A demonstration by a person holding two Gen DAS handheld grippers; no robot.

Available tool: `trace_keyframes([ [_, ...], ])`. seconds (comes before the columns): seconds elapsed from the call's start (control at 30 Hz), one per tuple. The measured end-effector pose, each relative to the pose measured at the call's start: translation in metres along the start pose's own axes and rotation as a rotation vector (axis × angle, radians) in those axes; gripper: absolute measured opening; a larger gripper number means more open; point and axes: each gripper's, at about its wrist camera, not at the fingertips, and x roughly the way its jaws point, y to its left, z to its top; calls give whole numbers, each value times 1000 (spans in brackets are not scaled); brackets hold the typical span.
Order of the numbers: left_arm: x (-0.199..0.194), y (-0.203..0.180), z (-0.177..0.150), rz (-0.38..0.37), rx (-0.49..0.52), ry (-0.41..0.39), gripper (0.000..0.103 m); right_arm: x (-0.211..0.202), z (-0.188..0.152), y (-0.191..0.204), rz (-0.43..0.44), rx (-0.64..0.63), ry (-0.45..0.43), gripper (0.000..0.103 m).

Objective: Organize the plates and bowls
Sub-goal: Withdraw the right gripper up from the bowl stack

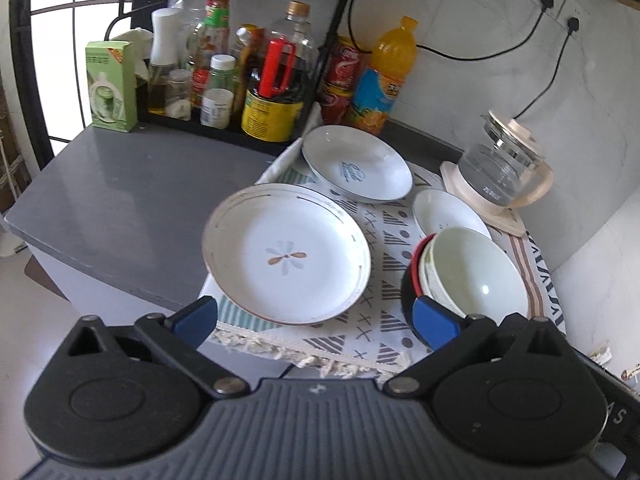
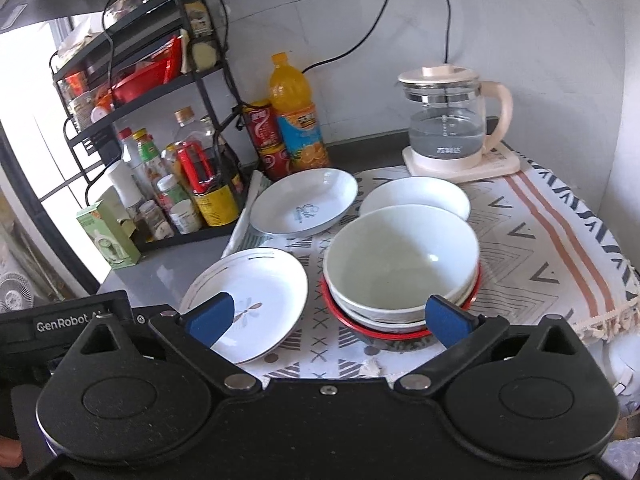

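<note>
I've got both sets of jaws spread wide, nothing btwn them: left gripper [image 1: 316, 322], right gripper [image 2: 328, 318]. Bowl stack [image 2: 400, 272] sits upright, mouths up, on the patterned cloth [image 2: 540, 240] over the counter [image 1: 120, 200]. Flower plate [image 1: 286, 254] lies flat just left of it.

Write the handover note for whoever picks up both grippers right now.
Left gripper: jaws wide open, nothing held.
Right gripper: jaws wide open, nothing held.
On the patterned cloth: bowl stack nested near the front; flower plate to its left; script plate behind that; small plain dish behind the stack, in front of the kettle.
Done: bowls stacked.
Left: the three plates lie apart; probably gather them into one pile.
</note>
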Motion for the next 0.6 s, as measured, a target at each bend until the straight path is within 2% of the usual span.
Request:
trace_keyframes([
  [0.23, 4, 22, 7, 16, -28, -5, 103, 16, 2, 17, 4, -10, 14, 103],
  [0.5, 25, 38, 30, 8, 1, 18, 103, 46, 14, 39, -44, -28, 24, 103],
  [0.6, 33, 41, 42, 1, 22, 5, 103, 57, 20, 47, -58, -32, 21, 103],
])
